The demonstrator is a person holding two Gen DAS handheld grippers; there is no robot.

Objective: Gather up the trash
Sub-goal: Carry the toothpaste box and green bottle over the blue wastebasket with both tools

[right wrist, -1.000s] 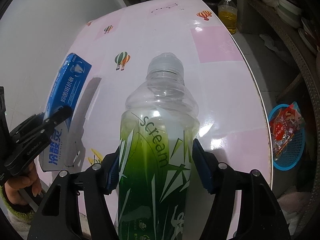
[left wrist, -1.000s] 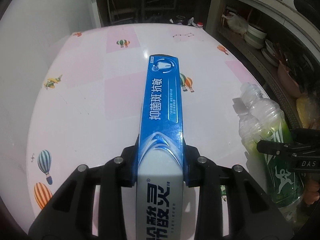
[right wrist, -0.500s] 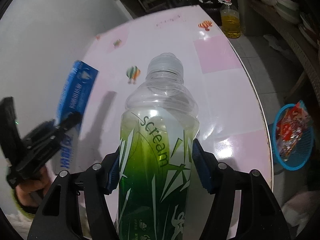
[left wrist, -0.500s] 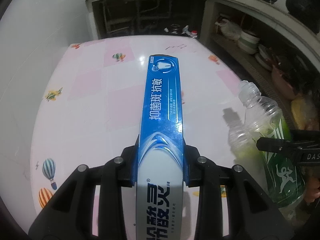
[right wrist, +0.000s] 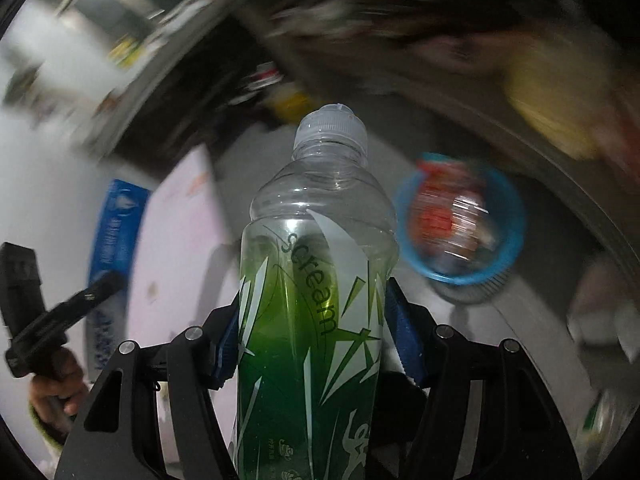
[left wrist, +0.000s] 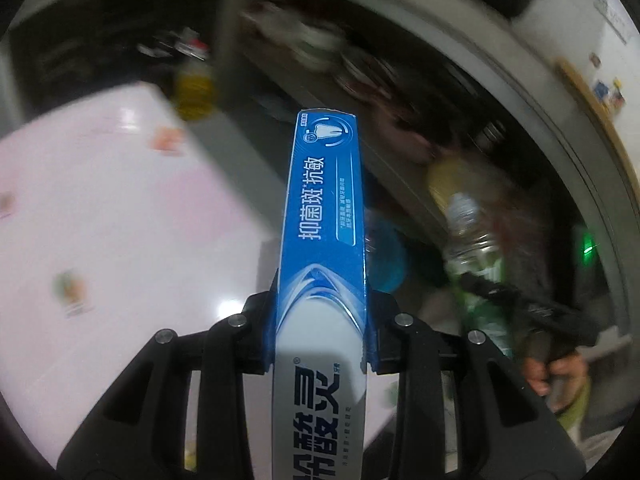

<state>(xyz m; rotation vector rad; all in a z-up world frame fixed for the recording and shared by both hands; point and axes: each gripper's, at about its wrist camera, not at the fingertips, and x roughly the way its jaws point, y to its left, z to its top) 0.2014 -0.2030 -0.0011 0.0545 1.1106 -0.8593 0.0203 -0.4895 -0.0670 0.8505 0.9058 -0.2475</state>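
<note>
- Two pieces of trash were in hand at once: a blue toothpaste box [left wrist: 326, 216] pinched in the left claw [left wrist: 322, 336], and a clear plastic bottle [right wrist: 320, 264] with a green label clamped in the right claw [right wrist: 316, 332].
- Left claw: its pads pressed on the long side walls of the box at about mid-length, the far end sticking out toward twelve o'clock in the left wrist view. Thin card like this is probably light and stiff along its length but crushes easily, so the narrow side walls near a folded edge looked the safest place to squeeze.
- Right claw: its jaws stood wide and gripped the bottle's labelled body below the shoulder, the cap [right wrist: 330, 128] pointing to twelve o'clock. It looked empty or nearly so, hence light; the smooth wall may slip or dent, so the straight labelled section seemed a better hold than the tapering neck.
- Both items hung off the pink surface [left wrist: 100, 208], which lay at nine o'clock in the left view.
- At two o'clock from the bottle sat a blue basket [right wrist: 464, 228] on the floor, already holding a red wrapper; likely the drop point.
- Much of the background was blurred.
</note>
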